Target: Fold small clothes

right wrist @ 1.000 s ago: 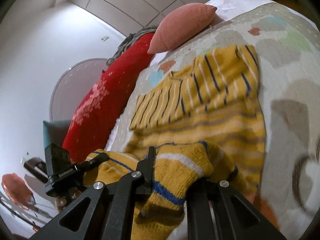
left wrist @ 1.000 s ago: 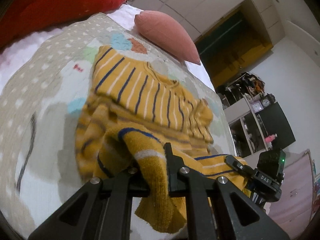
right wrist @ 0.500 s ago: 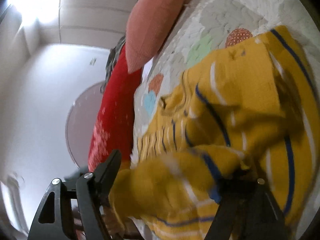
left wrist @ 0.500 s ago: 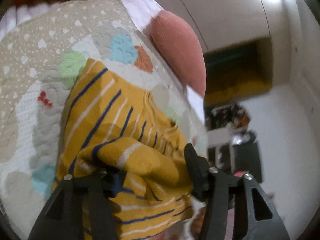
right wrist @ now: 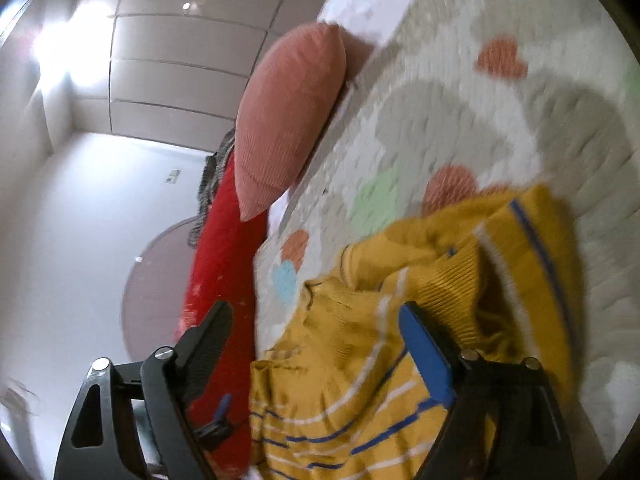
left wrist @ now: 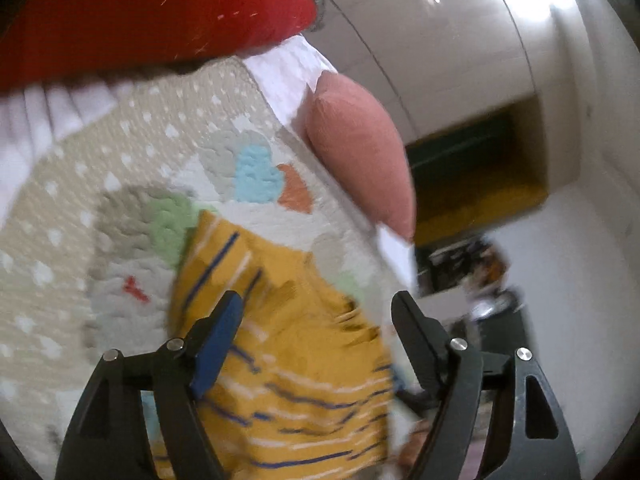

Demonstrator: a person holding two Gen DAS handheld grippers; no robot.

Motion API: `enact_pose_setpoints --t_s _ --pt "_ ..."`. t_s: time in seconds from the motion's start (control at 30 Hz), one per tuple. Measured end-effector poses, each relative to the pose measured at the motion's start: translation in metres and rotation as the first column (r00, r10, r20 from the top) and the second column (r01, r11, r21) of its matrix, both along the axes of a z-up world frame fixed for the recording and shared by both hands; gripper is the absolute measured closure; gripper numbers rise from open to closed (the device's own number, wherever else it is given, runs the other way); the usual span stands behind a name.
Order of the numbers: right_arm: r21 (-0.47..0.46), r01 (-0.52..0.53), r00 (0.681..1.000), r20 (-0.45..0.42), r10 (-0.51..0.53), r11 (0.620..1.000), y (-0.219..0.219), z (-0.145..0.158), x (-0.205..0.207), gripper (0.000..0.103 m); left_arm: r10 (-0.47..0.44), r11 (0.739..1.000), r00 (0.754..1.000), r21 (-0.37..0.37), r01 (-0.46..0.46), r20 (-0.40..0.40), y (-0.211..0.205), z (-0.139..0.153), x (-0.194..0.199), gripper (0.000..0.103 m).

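Note:
A small yellow sweater [left wrist: 296,344] with blue and white stripes lies folded over on itself on a quilted bedspread [left wrist: 120,168]. My left gripper [left wrist: 316,312] is open above it, its jaws spread wide with nothing between them. In the right wrist view the same sweater [right wrist: 400,340] lies below my right gripper [right wrist: 316,320], which is also open and empty. Both views are blurred by motion.
A pink cushion [left wrist: 360,148] lies at the far end of the bed and also shows in the right wrist view [right wrist: 288,120]. A red pillow [left wrist: 140,12] lies along the bed's side. A cabinet and shelves [left wrist: 480,264] stand beyond the bed.
Both grippers held the sweater's lower edge, carried it up over the body, then opened and let it go. The sweater now lies folded and both grippers are pulling away.

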State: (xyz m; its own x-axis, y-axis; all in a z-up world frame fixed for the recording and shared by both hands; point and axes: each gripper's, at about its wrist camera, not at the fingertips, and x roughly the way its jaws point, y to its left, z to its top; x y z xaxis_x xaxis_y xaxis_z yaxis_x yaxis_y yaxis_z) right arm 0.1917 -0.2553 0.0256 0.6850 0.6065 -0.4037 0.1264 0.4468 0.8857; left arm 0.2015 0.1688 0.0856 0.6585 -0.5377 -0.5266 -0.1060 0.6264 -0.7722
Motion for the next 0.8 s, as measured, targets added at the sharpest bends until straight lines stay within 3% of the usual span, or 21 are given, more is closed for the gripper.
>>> enact_pose_setpoints --t_s 0.07,0.17,0.2,0.27,0.33,0.4,0.43,0.5,0.57,0.67,0.7,0.8 --pt "-0.124 -0.023 1.000 0.004 0.024 0.992 0.005 0.012 -0.007 0.013 -0.046 0.989 0.999 0.137 0.049 -0.024 -0.014 0.000 -0.005 0.027" --pt "-0.314 -0.086 0.996 -0.001 0.090 0.945 0.020 0.023 -0.015 0.013 -0.126 0.943 0.991 0.305 0.134 -0.046 -0.037 -0.008 -0.011 0.027" --pt "-0.371 -0.113 0.993 -0.008 0.118 0.922 0.028 0.026 -0.017 0.013 -0.164 0.909 0.984 0.377 0.175 -0.063 -0.050 -0.014 -0.013 0.027" --pt "-0.460 -0.142 0.989 -0.021 0.149 0.877 0.042 0.028 -0.015 0.013 -0.204 0.869 0.974 0.441 0.224 -0.094 -0.062 -0.027 -0.018 0.027" --pt "-0.568 -0.165 0.984 -0.037 0.176 0.806 0.059 0.031 -0.011 0.013 -0.204 0.827 0.968 0.504 0.250 -0.146 -0.069 -0.041 -0.020 0.027" --pt "-0.655 -0.188 0.979 -0.062 0.196 0.732 0.072 0.028 -0.003 0.013 -0.150 0.772 0.968 0.588 0.242 -0.202 -0.067 -0.052 -0.013 0.042" --pt "-0.695 -0.197 0.977 -0.082 0.196 0.692 0.078 0.025 0.002 0.015 -0.136 0.770 0.967 0.592 0.239 -0.214 -0.061 -0.055 -0.007 0.051" --pt "-0.749 -0.201 0.979 -0.126 0.161 0.632 0.082 0.016 0.017 0.016 -0.090 0.799 0.969 0.564 0.207 -0.229 -0.043 -0.060 0.013 0.051" --pt "-0.768 -0.203 0.979 -0.181 0.098 0.607 0.076 0.002 0.035 0.017 -0.070 0.802 0.967 0.562 0.201 -0.246 -0.036 -0.061 0.027 0.051" --pt "-0.746 -0.177 0.974 -0.226 0.006 0.642 0.055 -0.014 0.054 0.018 -0.017 0.804 0.968 0.572 0.163 -0.252 -0.027 -0.061 0.047 0.052" --pt "-0.736 -0.157 0.974 -0.226 -0.020 0.659 0.049 -0.015 0.057 0.018 -0.010 0.841 0.966 0.520 0.147 -0.257 -0.017 -0.062 0.053 0.052" --pt "-0.688 -0.100 0.978 -0.202 -0.058 0.719 0.032 -0.011 0.054 0.018 0.000 0.896 0.967 0.430 0.113 -0.254 -0.002 -0.059 0.054 0.053"
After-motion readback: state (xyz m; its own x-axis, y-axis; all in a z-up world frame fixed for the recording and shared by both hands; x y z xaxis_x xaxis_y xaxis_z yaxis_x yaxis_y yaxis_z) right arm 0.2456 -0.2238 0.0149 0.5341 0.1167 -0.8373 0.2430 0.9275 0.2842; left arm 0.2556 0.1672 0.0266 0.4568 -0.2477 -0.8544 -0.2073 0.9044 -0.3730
